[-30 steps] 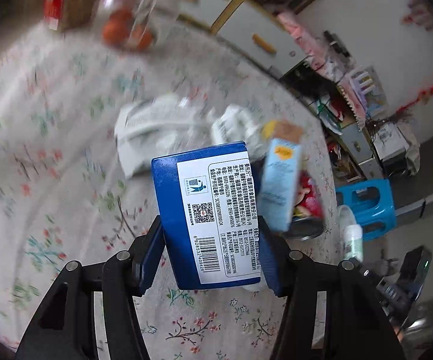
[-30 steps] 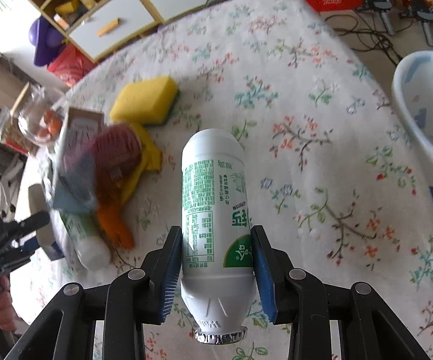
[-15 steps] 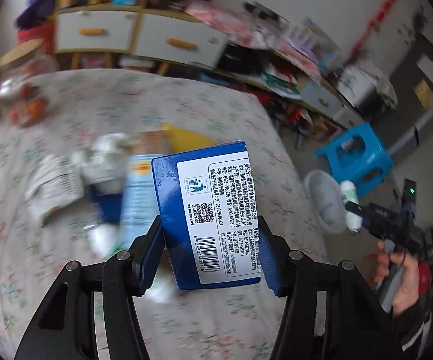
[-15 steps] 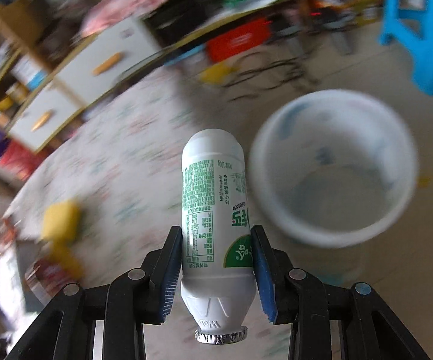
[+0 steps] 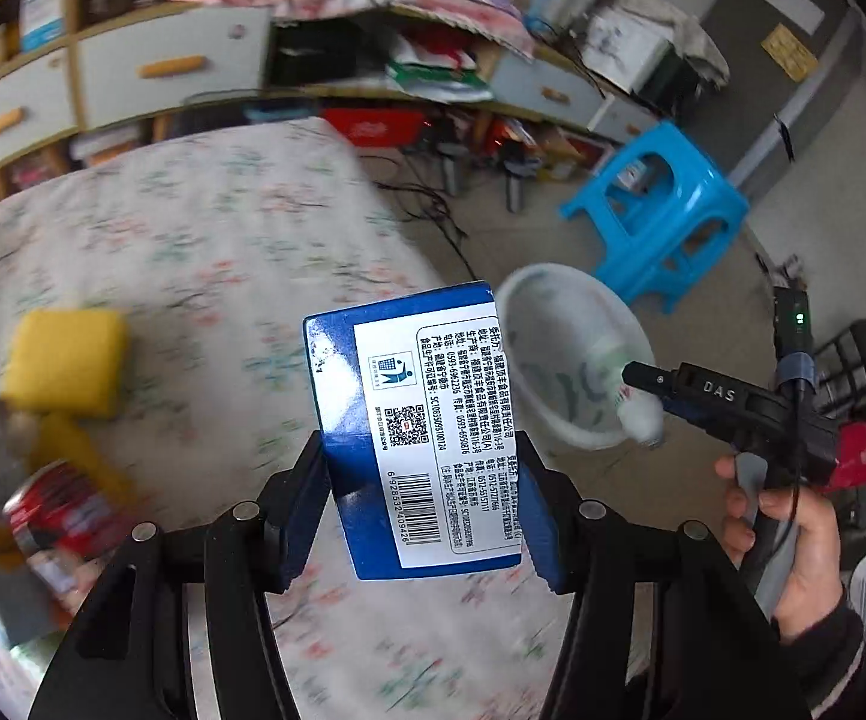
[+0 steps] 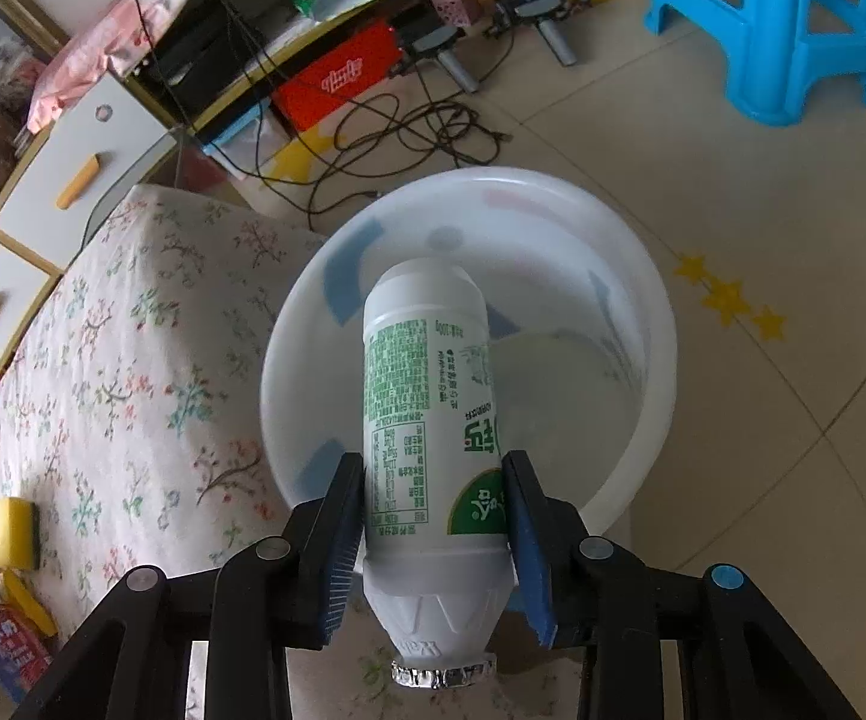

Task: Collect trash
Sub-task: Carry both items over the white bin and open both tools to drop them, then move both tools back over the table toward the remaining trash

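Both tongs are swinging off the tabletop [image 6: 133,360]: right tongs [image 6: 433,516] are spreading, releasing the bottle [image 6: 427,396] above the basin [image 6: 631,276]; left tongs [image 5: 427,510] are pinching the blue box [image 5: 421,444], queued next.

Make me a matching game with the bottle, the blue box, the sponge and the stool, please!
Things:
1. bottle
2. box
3. sponge
4. stool

Places:
A. on the floor
B. on the flowery table
C. in the left gripper
D. over the white basin, between the right gripper's opening jaws

Pairs: 1-D, 2-C, 3-B, 4-A
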The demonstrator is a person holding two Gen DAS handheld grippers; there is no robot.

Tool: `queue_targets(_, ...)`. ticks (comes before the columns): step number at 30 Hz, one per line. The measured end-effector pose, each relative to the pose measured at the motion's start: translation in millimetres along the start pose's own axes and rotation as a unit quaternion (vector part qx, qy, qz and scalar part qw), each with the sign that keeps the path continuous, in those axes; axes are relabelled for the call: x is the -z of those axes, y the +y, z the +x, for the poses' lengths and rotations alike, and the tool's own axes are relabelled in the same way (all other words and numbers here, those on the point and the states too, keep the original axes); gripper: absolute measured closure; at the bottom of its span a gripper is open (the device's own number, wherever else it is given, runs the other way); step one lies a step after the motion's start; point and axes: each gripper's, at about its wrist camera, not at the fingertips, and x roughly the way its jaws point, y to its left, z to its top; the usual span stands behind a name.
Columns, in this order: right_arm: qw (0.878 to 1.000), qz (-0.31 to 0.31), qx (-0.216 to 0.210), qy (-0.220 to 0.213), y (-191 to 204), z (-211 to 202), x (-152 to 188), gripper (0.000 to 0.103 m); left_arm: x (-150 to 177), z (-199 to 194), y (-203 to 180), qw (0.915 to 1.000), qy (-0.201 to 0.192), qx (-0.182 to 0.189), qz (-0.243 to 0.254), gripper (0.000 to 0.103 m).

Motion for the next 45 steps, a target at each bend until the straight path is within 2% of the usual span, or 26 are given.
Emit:
queue_targets(2, 1.000, 0.009, 0.004, 0.001, -8.6, -0.5, -1.0, 0.045, -7.2, 16.2, -14.4, 0.9999, 0.006, 0.003, 0.010, 0.043)
queue_targets(6, 0.999, 0.035, 0.008, -0.008, -28.3, -13.8, -1.6, 0.041, -18.5, 46.1, -41.0, 0.9995, 0.016, 0.009, 0.027, 0.043)
queue_targets(15, 0.997, 0.044, 0.040, -0.040, -66.1, -52.4, 3.3, 0.039, -34.7, 98.9, -84.2, 0.9985, 0.029, 0.012, 0.045, 0.043)
queue_targets(20, 0.997, 0.056, 0.037, -0.049, -79.9, -63.4, 4.1, 0.037, -44.9, 113.1, -99.8, 0.9983, 0.012, 0.028, 0.051, 0.042)
queue_targets(21, 0.996, 0.056, 0.037, -0.049, -80.1, -64.1, 4.2, 0.037, -47.6, 114.9, -102.0, 0.9982, 0.010, 0.028, 0.051, 0.040)
queue_targets(23, 0.996, 0.056, 0.037, -0.051, -79.9, -65.7, 4.4, 0.037, -51.4, 117.3, -101.8, 0.9989, 0.017, 0.020, 0.037, 0.024)
queue_targets(24, 0.996, 0.055, 0.036, -0.053, -78.8, -66.2, 4.2, 0.037, -51.9, 116.3, -101.1, 0.9992, 0.017, 0.019, 0.030, 0.017)
queue_targets(26, 0.997, 0.050, 0.037, -0.055, -76.5, -66.9, 4.6, 0.035, -50.8, 106.4, -99.5, 0.9995, 0.000, 0.015, 0.026, 0.016)
queue_targets(31, 0.997, 0.031, 0.040, -0.061, -65.2, -67.8, 3.8, 0.033, -40.6, 73.5, -88.7, 0.9982, -0.025, -0.023, 0.049, 0.013)
queue_targets(41, 0.997, -0.012, 0.031, -0.069, -28.3, -69.3, 9.7, 0.031, -8.1, 2.2, -16.6, 0.9967, -0.047, -0.063, 0.022, 0.010)
queue_targets(45, 0.996, -0.038, 0.027, -0.072, -6.3, -70.4, 15.4, 0.027, 6.7, -25.6, 13.6, 0.9947, -0.059, -0.083, 0.012, 0.009)
